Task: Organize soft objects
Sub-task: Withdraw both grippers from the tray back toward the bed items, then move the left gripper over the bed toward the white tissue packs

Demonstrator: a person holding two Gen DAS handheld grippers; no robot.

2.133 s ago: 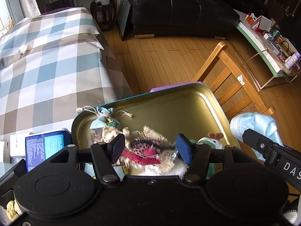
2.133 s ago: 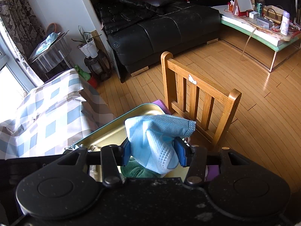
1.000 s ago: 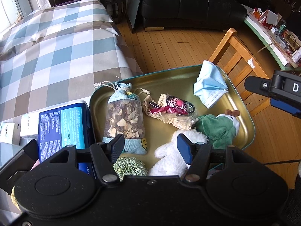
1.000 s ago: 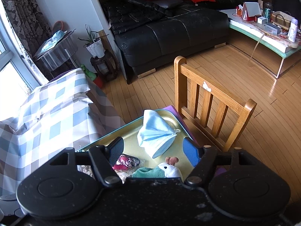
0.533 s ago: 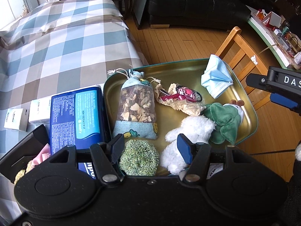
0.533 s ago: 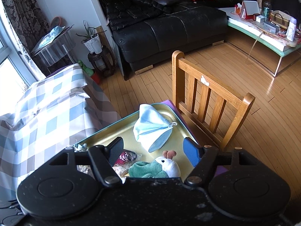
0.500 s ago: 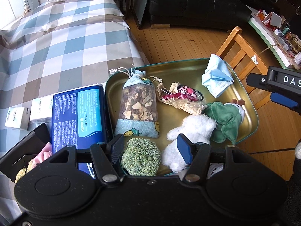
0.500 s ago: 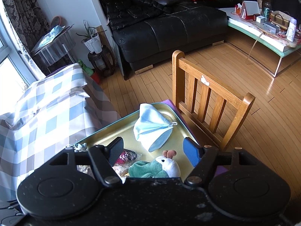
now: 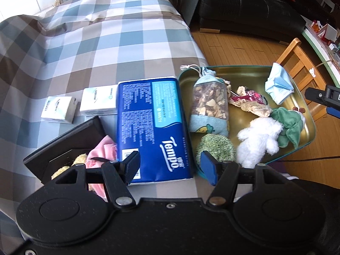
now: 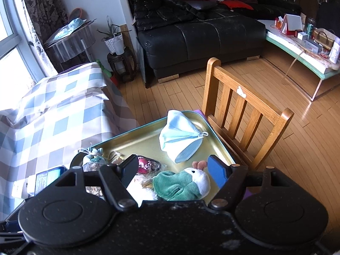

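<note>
Gold tray (image 9: 244,72) holds mask (image 9: 278,89) at its far right corner, toys near edge | left gripper (image 9: 169,166) and right gripper (image 10: 172,170) both agape, empty | step: between picks | next, I judge: pink cloth (image 9: 104,150) in black box (image 9: 70,140), left of tissue pack (image 9: 150,125).

Left gripper: my left gripper (image 9: 170,167) has its jaws spread wide, nothing between them.
Left fingers: one black pad sits on the left, one blue pad (image 9: 208,169) on the right, both free of contact.
Left pose: I hold it raised and tilted downward.
Right gripper: my right gripper (image 10: 173,171) is spread wide too, holding nothing.
Right pose: raised, angled down and forward; its tip (image 9: 325,99) shows at the right edge of the left wrist view.
</note>
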